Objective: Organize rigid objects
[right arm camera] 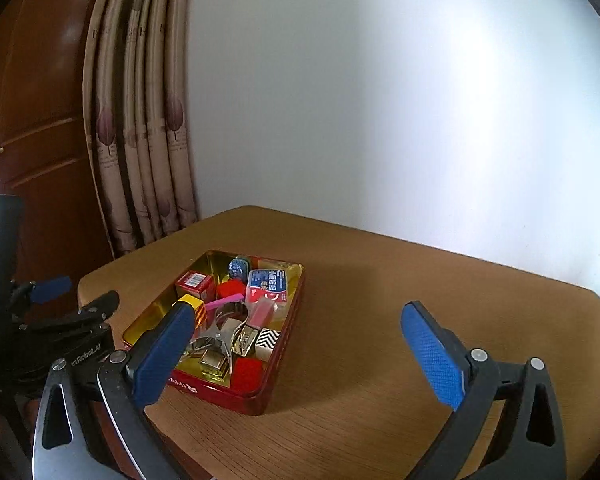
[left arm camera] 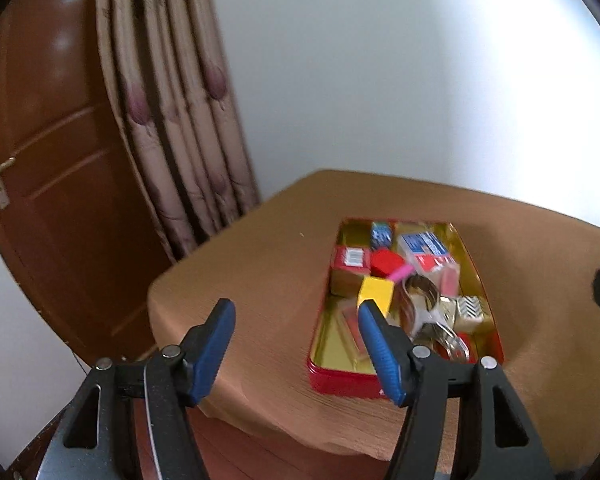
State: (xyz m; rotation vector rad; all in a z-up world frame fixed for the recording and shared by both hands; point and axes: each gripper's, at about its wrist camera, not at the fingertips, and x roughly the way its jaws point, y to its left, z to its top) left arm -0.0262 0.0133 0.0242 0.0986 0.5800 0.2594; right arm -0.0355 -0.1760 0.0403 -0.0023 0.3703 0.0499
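A red tin with a gold inside sits on the wooden table. It holds several small objects: a yellow block, a red block, a blue-and-red card box, a pink stick, a metal clip and small boxes. My left gripper is open and empty, above the tin's near left side; it also shows in the right wrist view. My right gripper is open and empty, above the table right of the tin.
A brown door and beige curtains stand at the left, a white wall behind. The table's left edge is close to the tin. Bare tabletop lies to the tin's right.
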